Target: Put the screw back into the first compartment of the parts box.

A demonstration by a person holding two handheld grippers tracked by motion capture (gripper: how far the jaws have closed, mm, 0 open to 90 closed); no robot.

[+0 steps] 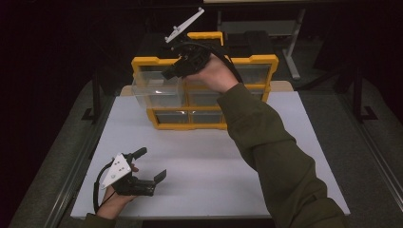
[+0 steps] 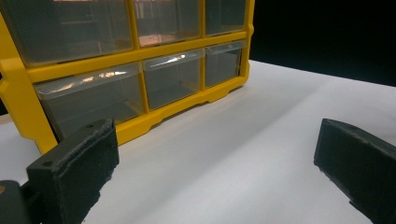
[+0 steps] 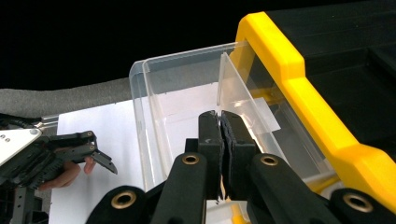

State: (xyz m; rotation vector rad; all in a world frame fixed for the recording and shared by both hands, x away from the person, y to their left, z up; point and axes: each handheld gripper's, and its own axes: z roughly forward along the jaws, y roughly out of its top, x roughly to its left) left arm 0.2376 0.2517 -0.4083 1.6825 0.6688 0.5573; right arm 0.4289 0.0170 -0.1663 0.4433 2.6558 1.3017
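The right gripper [image 1: 172,71] is squeezed tight over the pulled-out clear drawer [image 1: 157,90] of the yellow box [image 1: 190,126], while the left gripper [image 1: 151,164] rests wide open on the table [image 1: 214,166].

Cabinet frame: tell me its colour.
Yellow; the cabinet frame shows best in the left gripper view, around clear drawers.

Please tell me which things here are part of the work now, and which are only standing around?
Part of the work:
- clear drawer, pulled out of the top row
- yellow drawer cabinet
- right tool, shut, above the open drawer

Standing around:
- left tool, open, resting on the white table
- closed lower drawers
- grey frame behind the table
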